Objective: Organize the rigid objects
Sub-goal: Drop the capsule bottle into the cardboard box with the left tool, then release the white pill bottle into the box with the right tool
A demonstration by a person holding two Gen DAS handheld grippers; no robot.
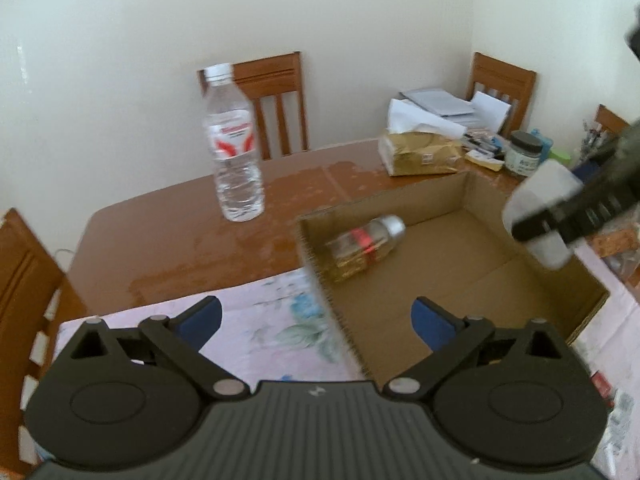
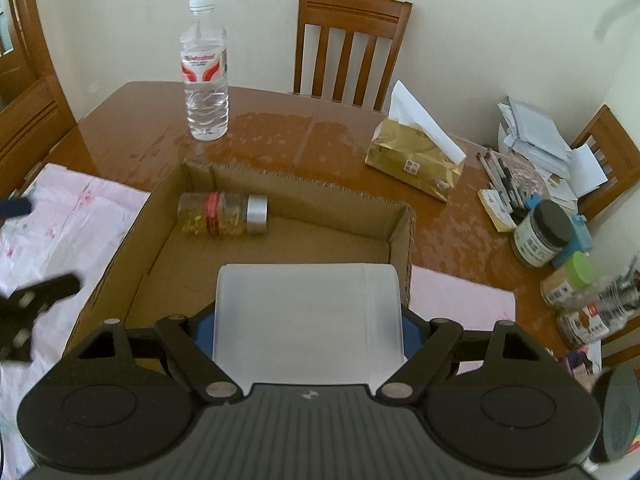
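White container (image 2: 306, 320) clamped between right fingers (image 2: 412, 330), above box (image 2: 400, 232)

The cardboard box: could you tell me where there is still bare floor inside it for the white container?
The cardboard box is bare except for the small jar lying along its far wall; the near and right floor is free. The right gripper holds the white container above it. Right table edge is crowded.

Soft, even daylight, moderately bright; no hard shadows. Diffuse glare patches on worktop (image 2: 280, 128) at centre. Strong fisheye bending, dark vignette in upper corners. Motion blur at right edge, left view; overall slightly soft.
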